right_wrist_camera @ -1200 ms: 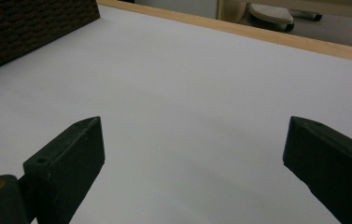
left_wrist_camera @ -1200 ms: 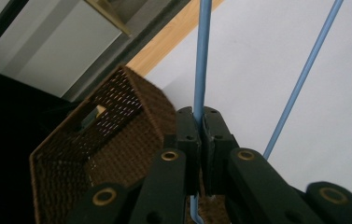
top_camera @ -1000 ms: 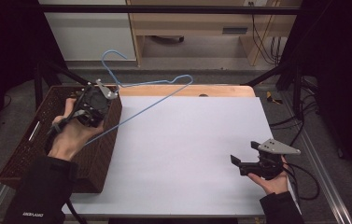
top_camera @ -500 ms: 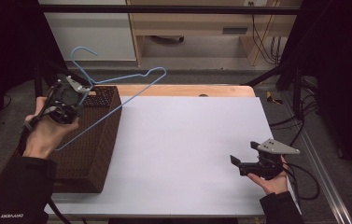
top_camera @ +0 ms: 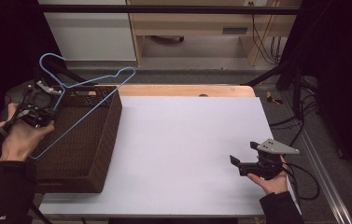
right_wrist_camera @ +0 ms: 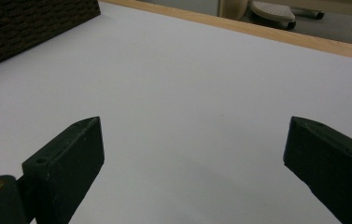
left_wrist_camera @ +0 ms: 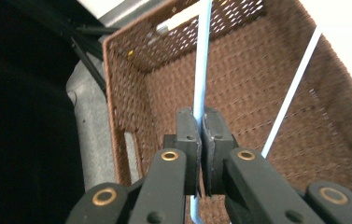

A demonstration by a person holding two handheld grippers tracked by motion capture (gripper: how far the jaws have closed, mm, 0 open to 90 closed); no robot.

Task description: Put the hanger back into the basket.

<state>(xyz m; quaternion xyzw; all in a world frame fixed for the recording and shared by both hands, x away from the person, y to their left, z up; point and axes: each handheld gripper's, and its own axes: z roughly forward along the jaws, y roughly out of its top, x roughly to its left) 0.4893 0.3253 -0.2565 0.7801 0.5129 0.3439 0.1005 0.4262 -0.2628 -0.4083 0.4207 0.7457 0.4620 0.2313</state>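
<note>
The left tongs [left_wrist_camera: 201, 140] are clamping the light-blue wire hanger [top_camera: 86, 83] above the brown woven wicker basket [top_camera: 100, 140], seemingly for dropping it in, while the right tongs [top_camera: 240, 164], right of the basket, are gaping empty.

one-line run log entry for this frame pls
left hand-held gripper: shut on light blue wire hanger | hanger: over brown woven basket | right hand-held gripper: open, empty, above white table
</note>
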